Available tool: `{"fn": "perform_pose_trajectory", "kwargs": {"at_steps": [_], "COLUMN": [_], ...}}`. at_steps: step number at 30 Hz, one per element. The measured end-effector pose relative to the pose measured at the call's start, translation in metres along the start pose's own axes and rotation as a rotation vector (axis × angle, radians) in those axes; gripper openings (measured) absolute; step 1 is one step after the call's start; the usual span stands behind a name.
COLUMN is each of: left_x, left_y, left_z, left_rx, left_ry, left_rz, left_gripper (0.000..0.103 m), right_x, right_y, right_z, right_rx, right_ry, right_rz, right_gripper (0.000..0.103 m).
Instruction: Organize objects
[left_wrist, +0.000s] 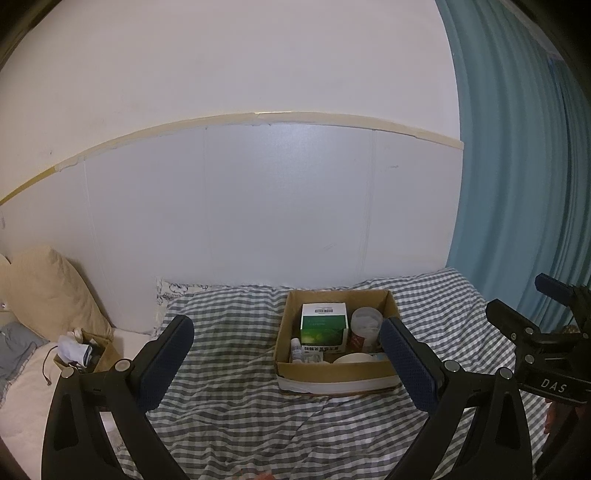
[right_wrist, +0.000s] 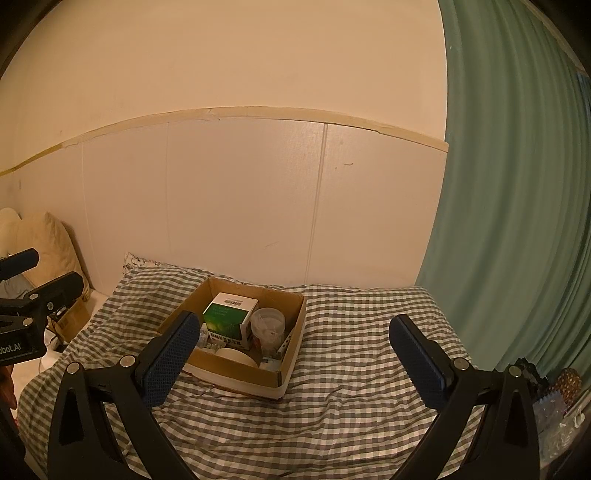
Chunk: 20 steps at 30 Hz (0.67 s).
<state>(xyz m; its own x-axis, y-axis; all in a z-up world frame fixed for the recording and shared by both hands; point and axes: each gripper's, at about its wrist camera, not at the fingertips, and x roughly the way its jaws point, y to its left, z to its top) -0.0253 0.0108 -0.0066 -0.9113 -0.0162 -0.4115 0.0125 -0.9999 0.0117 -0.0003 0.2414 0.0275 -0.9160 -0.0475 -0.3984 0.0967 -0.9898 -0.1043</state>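
Note:
An open cardboard box (left_wrist: 334, 372) sits on a checked blanket (left_wrist: 236, 413). It holds a green and white carton (left_wrist: 324, 326), a clear plastic cup (left_wrist: 365, 328), a small white bottle (left_wrist: 296, 349) and a tape roll (left_wrist: 352, 358). My left gripper (left_wrist: 286, 332) is open and empty, just in front of the box. The box (right_wrist: 236, 376) also shows in the right wrist view with the carton (right_wrist: 229, 319) and cup (right_wrist: 267, 326). My right gripper (right_wrist: 293, 328) is open and empty, in front of the box and to its right.
A beige pillow (left_wrist: 44, 291) leans on the white wall at the left. A smaller cardboard box (left_wrist: 86, 352) with clutter sits below it. A teal curtain (left_wrist: 517, 166) hangs at the right. A pineapple (right_wrist: 567, 382) and plastic items lie at the far right.

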Motion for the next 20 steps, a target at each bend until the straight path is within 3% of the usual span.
{"fn": "perform_pose_trajectory", "kwargs": {"at_steps": [20], "left_x": [0.001], "left_y": [0.0026], "left_z": [-0.0007], "left_rx": [-0.012], "left_ry": [0.002], "left_rz": [0.004], "left_gripper": [0.103], "right_x": [0.0036], "right_y": [0.0008], "right_z": [-0.0026], "right_rx": [-0.005], "right_ry": [0.013], "right_rz": [-0.001], "right_gripper": [0.103]}}
